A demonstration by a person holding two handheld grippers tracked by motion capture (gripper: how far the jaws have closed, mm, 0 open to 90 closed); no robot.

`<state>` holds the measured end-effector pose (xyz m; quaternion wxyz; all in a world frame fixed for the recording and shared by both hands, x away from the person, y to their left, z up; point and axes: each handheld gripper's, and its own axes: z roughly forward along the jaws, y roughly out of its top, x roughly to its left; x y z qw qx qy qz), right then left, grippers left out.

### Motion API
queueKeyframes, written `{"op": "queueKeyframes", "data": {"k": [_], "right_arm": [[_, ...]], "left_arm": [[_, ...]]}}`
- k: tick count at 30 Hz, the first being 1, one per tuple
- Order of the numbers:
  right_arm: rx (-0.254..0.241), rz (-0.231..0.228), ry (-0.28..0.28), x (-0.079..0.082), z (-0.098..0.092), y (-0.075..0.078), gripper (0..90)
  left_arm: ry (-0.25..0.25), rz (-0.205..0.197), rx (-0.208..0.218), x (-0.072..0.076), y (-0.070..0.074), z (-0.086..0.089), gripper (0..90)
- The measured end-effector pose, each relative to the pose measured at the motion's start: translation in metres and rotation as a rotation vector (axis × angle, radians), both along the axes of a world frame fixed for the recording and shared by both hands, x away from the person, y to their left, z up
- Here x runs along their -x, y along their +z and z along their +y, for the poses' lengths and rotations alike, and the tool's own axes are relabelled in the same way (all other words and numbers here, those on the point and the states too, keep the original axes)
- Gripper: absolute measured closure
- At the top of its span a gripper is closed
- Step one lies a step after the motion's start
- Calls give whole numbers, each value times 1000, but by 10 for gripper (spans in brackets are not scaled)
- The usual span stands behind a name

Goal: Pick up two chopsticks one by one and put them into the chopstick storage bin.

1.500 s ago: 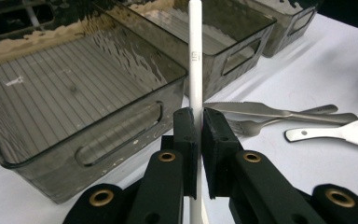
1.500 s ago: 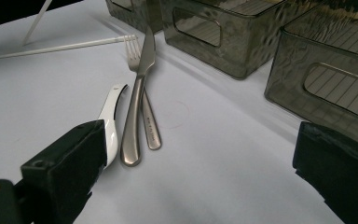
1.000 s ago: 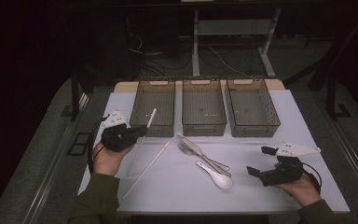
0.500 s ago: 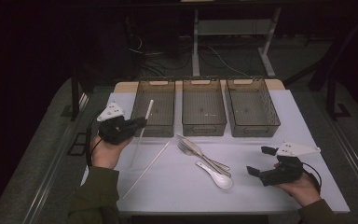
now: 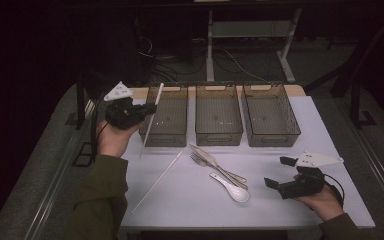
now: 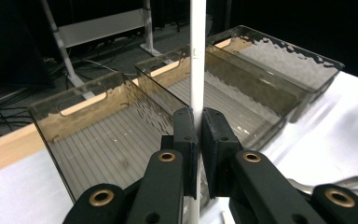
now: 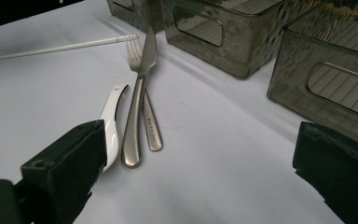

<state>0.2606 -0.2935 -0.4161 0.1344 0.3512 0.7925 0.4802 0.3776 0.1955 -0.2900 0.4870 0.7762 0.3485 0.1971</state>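
My left gripper (image 5: 149, 108) is shut on a white chopstick (image 5: 145, 135), held in the air at the left bin's (image 5: 166, 131) near-left corner. The stick stands nearly upright, its top over the bin. In the left gripper view the pads pinch the chopstick (image 6: 197, 56) at its lower part, with the left bin (image 6: 98, 140) behind. A second white chopstick (image 5: 157, 181) lies slanted on the white table. My right gripper (image 5: 278, 172) rests open at the front right, nothing between its jaws.
A knife (image 7: 137, 116), a fork (image 7: 133, 46) and a white spoon (image 7: 113, 112) lie together mid-table, left of the right gripper. Three smoky plastic bins stand in a row at the back: left, middle (image 5: 218, 135) and right (image 5: 275, 136).
My left hand has risen and moved toward the back with the chopstick, which now stands steeper by the left bin. The right hand has kept still.
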Motion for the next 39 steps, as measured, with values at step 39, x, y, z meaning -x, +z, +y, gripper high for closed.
{"op": "queueKeyframes", "data": {"k": [39], "right_arm": [[-16, 13, -11, 0, -6, -1, 27]], "left_arm": [[28, 120, -92, -111, -27, -15, 839]]}}
